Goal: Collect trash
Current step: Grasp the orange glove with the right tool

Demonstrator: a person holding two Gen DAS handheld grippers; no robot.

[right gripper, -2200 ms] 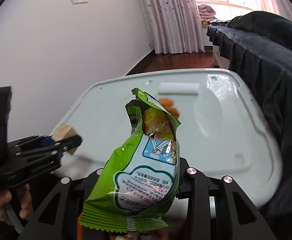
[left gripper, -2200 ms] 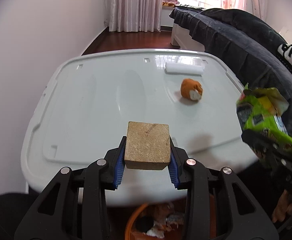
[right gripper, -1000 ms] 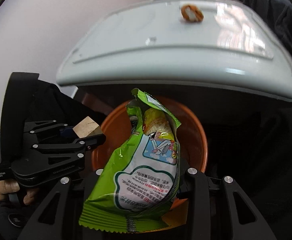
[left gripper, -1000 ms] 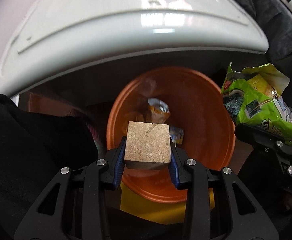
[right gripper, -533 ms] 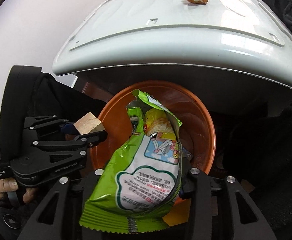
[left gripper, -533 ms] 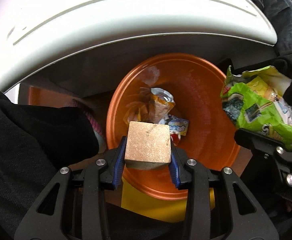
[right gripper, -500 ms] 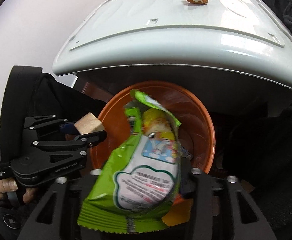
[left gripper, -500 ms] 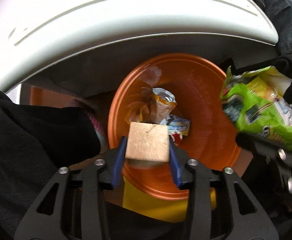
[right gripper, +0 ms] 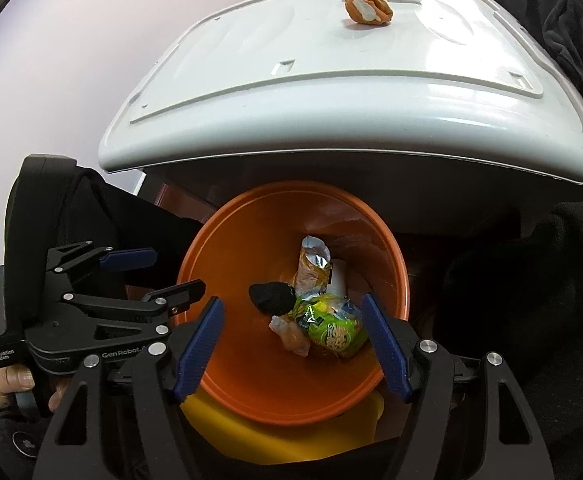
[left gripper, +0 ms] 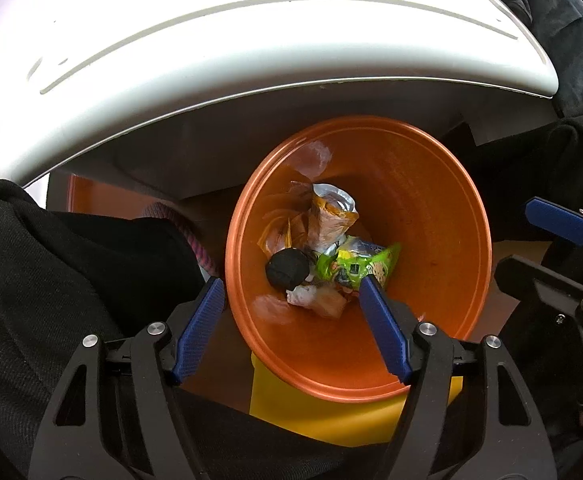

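Hovering over the orange bin, both grippers' fingers are spread apart, holding nothing.

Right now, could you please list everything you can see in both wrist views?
Bin: one, orange, on the floor below the lid's near edge.
Green snack bag: one, green, in the bin bottom.
Foil wrapper: one, silver and orange, in the bin behind the green bag.
Black lump: one, black, in the bin left of the green bag.
Storage lid: one, white, above and behind the bin.
Orange wad: one, orange with white, on the lid's far part.
Yellow object: one, partly hidden under the bin.
Left gripper: open, empty, over the bin.
Right gripper: open, empty, over the bin.
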